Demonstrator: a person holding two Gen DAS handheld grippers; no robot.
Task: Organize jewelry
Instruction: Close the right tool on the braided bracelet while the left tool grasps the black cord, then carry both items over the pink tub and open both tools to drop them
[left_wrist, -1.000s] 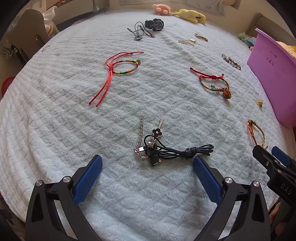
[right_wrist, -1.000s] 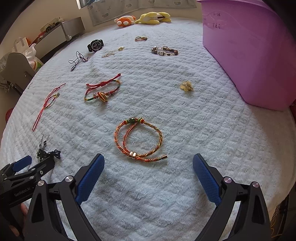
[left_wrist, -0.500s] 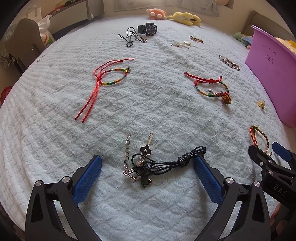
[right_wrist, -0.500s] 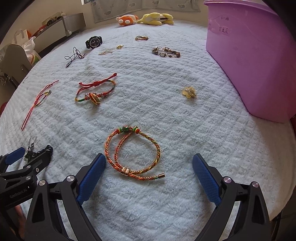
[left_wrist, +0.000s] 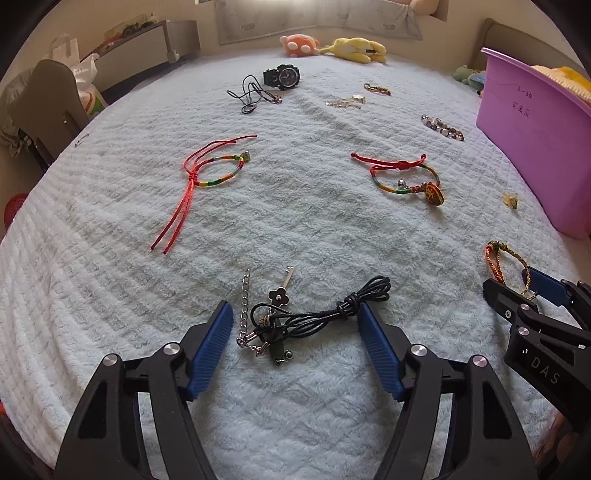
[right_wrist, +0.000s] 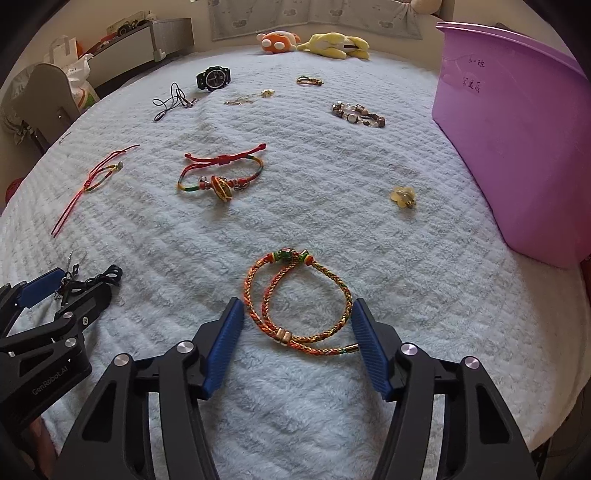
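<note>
1. The place was a home bedroom, quite likely a child's: the whole working surface was a bed covered in a pale blue, quilted fleece blanket.
2. Two plush toys, an orange one and a yellow one, lay at the far edge of the bed.
3. A fabric panel with a small printed pattern ran along the wall behind them.
4. A low shelf unit stood to the left with clutter on top, beside a plastic bag.
5. A purple plastic storage bin with handwritten characters sat on the bed at the right.
</note>
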